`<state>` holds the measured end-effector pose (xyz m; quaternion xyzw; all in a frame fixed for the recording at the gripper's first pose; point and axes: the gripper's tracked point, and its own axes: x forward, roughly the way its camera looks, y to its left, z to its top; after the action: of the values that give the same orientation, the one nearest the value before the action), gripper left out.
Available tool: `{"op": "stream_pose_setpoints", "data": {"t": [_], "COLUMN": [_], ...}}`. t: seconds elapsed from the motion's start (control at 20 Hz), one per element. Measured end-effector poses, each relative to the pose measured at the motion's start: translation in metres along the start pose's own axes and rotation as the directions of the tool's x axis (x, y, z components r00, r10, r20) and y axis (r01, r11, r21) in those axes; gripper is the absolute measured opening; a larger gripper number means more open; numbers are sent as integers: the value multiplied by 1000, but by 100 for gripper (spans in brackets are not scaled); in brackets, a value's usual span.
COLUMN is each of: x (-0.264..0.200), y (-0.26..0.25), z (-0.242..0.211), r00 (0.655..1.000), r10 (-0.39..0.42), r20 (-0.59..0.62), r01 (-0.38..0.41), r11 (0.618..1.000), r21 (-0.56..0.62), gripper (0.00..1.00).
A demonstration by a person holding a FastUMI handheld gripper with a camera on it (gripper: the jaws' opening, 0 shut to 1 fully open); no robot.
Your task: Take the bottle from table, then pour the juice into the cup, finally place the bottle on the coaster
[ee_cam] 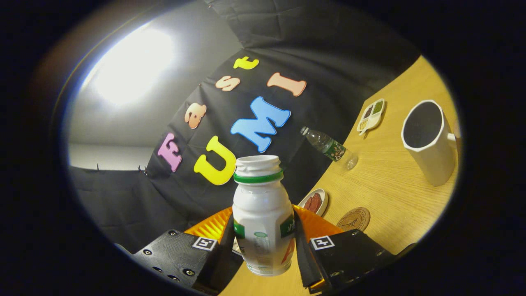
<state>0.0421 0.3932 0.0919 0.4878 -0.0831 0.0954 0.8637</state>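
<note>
A small white juice bottle (263, 213) with a green ring under its open mouth is held between my fingers, lifted off the wooden table (390, 193). My gripper (263, 242) is shut on the bottle's lower body. The whole view is rolled, so the table slants off to the right. A white mug (427, 142) with a dark inside stands on the table well beyond and right of the fingers, its handle on the far side. A round brown coaster (354, 218) lies flat on the table just right of the bottle, near the right finger.
A small dish of red slices (314, 202) sits beside the coaster. A clear water bottle (328, 146) with a green label stands farther back near the cloth wall. A divided white snack tray (371, 115) lies beyond it. A bright lamp (131, 65) glares overhead.
</note>
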Motion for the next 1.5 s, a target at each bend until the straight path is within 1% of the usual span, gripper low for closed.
{"op": "stream_pose_setpoints", "data": {"t": [0.2, 0.35, 0.5, 0.9, 1.25, 1.4, 1.5], "x": [1, -1, -6, -1, -3, -2, -2], "y": [-8, -12, -20, -30, -32, -35, -34], "z": [19, 35, 44, 64, 74, 78, 80], "r00": [999, 995, 992, 985, 980, 979, 977], "r10": [-9, -8, -32, -61, -73, -82, -79], "r20": [50, 97, 118, 164, 184, 189, 197], "r01": [3, -14, -2, -21, -41, -41, -54], "r11": [992, 975, 959, 889, 836, 822, 805], "r21": [123, 222, 282, 458, 547, 568, 590], "gripper": [68, 68, 68, 68, 68, 68, 68]}}
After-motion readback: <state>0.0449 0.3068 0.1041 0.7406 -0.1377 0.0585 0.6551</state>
